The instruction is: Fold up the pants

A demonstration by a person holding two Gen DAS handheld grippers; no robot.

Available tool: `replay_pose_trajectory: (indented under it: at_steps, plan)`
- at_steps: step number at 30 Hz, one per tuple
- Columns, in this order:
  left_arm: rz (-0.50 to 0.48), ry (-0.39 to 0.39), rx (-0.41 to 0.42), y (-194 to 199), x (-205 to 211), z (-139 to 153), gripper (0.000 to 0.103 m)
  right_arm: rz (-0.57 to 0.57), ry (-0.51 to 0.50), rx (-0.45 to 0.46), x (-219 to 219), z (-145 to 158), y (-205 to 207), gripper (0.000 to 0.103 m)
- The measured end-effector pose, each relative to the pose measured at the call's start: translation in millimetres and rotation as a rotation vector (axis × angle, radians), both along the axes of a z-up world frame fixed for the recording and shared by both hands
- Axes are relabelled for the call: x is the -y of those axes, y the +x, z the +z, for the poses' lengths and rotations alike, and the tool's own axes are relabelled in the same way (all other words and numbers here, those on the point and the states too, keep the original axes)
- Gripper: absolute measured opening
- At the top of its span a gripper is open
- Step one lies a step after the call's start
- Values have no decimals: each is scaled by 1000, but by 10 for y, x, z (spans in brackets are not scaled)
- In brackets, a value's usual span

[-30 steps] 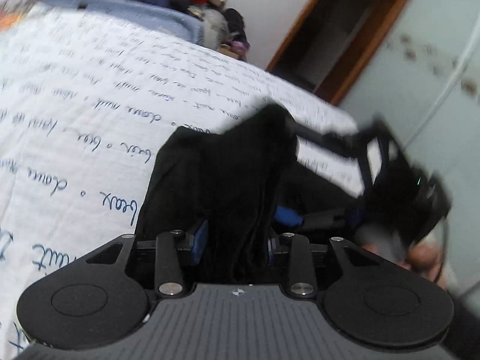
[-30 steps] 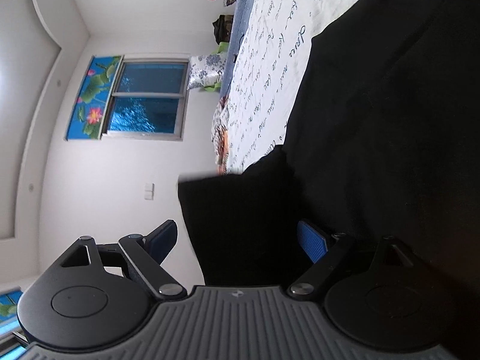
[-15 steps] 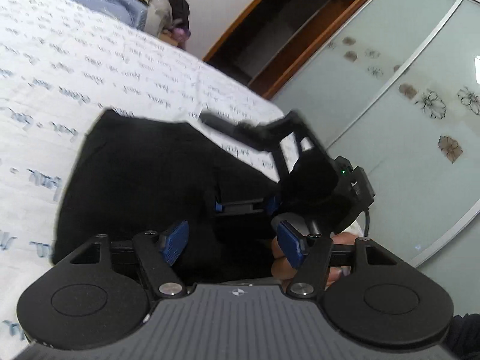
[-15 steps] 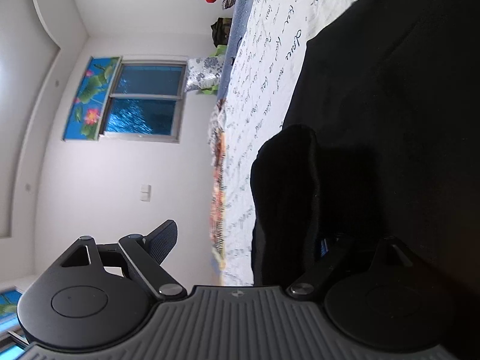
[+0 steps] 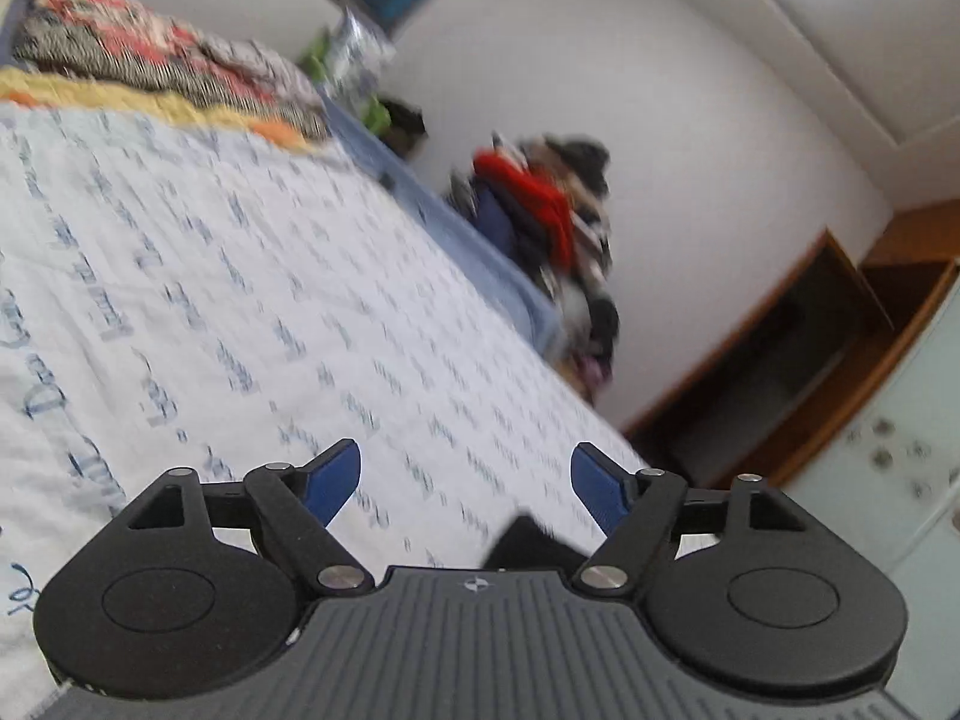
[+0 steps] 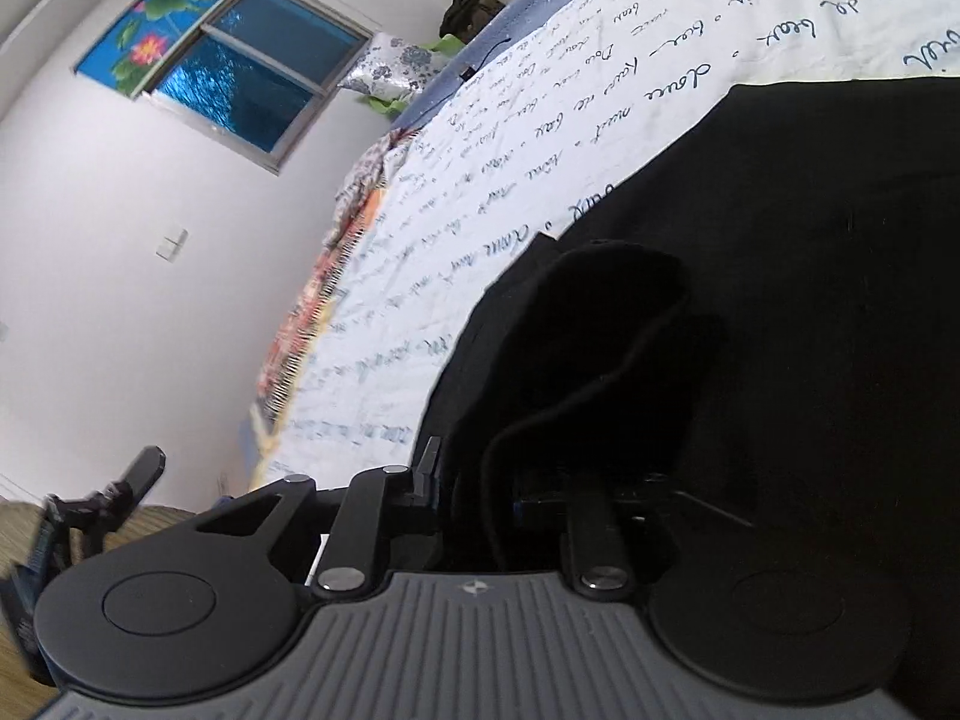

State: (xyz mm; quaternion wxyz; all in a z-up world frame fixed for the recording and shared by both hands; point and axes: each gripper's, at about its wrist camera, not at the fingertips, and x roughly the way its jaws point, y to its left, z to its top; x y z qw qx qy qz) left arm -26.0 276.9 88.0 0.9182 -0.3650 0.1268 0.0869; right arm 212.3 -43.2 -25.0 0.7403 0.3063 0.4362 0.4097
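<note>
My left gripper (image 5: 465, 483) is spread wide with nothing between its blue pads (image 5: 329, 483); the view is blurred. Just under its right finger, a dark corner of the pants (image 5: 531, 540) peeks above the gripper body, lying on the bedsheet (image 5: 240, 312). Beyond that the white sheet with blue script runs away to the left and up, and at its far edge I see a patterned blanket (image 5: 150, 60) folded in a stack. Past the bed's blue border, a pile of clothes (image 5: 540, 222) with a red piece on top sits against the white wall, and to the right of it is a wooden doorway (image 5: 780, 360). My right gripper (image 6: 498, 480) is pressed together on a bunched fold of the pants (image 6: 780, 252), the black cloth rising in a hump straight out from between its fingers. Behind the hump the rest of the pants lie spread flat over the sheet (image 6: 540, 138), filling the right side of that view. To the far left, near the floor, I make out a blurred part of the other gripper (image 6: 102, 498). Farther off, a floral pillow (image 6: 390, 63) rests at the bed's end, and a window (image 6: 252, 72) with a lotus picture above it is set in the wall.
</note>
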Motion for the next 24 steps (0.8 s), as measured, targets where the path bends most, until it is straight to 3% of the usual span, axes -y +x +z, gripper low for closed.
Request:
replay_pose_trajectory:
  at_steps: [3, 7, 12, 15, 19, 22, 24]
  plan:
    - [-12, 40, 39, 125, 141, 107, 89, 7, 51, 1, 189, 161, 78, 16]
    - [-137, 152, 53, 253, 457, 116, 89, 35, 69, 41, 628, 479, 141, 16]
    - [-336, 404, 72, 410, 1240, 157, 89, -14, -6, 92, 1505, 763, 149, 16]
    - [-399, 547, 82, 492, 1689, 125, 89, -95, -50, 59, 2035, 662, 127, 16]
    - [-515, 609, 41, 660, 2127, -72, 90, -211, -104, -37, 2515, 145, 133, 16]
    - [-543, 647, -16, 794, 2303, -247, 90, -250, -58, -68, 2677, 11, 78, 16]
    - [-558, 649, -35, 864, 2339, -304, 90, -234, -44, -40, 2655, 87, -10, 16]
